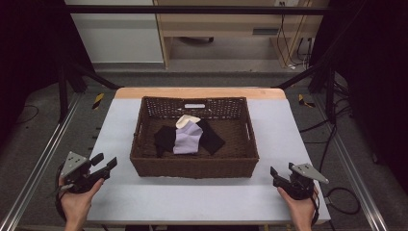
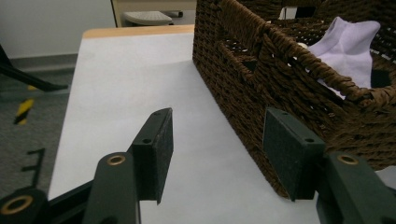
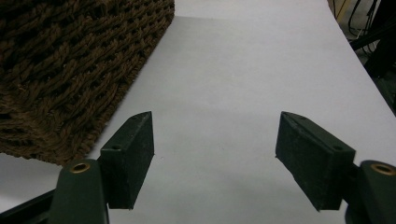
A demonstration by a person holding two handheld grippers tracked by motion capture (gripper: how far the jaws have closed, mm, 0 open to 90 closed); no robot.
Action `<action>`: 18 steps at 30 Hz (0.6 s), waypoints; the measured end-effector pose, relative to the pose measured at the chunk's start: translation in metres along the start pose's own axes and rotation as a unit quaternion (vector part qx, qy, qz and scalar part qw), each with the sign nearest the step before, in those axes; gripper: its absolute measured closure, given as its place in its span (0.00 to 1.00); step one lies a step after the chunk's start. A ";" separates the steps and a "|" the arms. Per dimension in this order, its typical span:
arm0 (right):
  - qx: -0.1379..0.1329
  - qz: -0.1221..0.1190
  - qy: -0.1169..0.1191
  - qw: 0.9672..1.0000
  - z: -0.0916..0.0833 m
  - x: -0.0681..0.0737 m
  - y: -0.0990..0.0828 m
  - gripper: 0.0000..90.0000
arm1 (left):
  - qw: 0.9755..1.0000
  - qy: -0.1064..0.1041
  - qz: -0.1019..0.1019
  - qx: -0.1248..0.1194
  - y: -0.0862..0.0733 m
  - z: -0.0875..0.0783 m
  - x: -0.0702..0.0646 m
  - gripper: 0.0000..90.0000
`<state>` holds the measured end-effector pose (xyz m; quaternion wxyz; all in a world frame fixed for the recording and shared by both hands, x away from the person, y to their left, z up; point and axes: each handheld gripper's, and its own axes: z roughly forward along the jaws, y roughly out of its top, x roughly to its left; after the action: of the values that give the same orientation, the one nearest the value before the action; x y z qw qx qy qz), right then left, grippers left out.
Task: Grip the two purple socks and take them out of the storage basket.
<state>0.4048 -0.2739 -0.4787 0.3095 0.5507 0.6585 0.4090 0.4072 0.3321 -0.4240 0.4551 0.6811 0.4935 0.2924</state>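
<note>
A brown wicker basket [image 1: 194,166] stands in the middle of the white table [image 1: 192,197]. Inside it lie a lavender sock [image 1: 187,138], black socks [image 1: 166,137] on either side of it, and a cream sock [image 1: 186,120] behind it. My left gripper [image 1: 107,161] is held at the basket's front left corner, open and empty. In the left gripper view my left gripper [image 2: 217,119] is beside the basket wall [image 2: 261,79], with the lavender sock [image 2: 348,39] showing over the rim. At the front right my right gripper [image 1: 281,169] is open and empty. My right gripper [image 3: 215,120] hovers over bare table, the basket corner [image 3: 70,70] to its left.
Metal rails [image 1: 41,163] run along both sides of the table, and a dark frame stands around it. Cables [image 1: 332,130] lie on the floor at the right. A wooden cabinet [image 1: 231,24] stands behind the table's far edge.
</note>
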 end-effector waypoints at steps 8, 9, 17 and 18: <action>0.001 -0.004 0.003 1.000 0.000 0.002 0.000 0.31 | 1.000 -0.023 0.013 -0.009 0.008 0.000 -0.007 0.48; 0.001 -0.004 0.003 1.000 0.000 0.002 0.000 0.31 | 1.000 -0.029 0.009 -0.008 0.010 0.000 -0.008 0.48; 0.001 -0.004 0.005 1.000 0.001 0.003 0.000 0.31 | 0.999 -0.039 0.012 -0.024 0.038 -0.005 -0.015 0.56; -0.001 -0.004 0.004 1.000 0.001 0.002 0.000 0.31 | 0.999 -0.042 0.014 -0.026 0.041 -0.004 -0.017 0.56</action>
<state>0.4054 -0.2715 -0.4791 0.3088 0.5461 0.6614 0.4111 0.4148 0.3136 -0.3846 0.4890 0.6873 0.4566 0.2827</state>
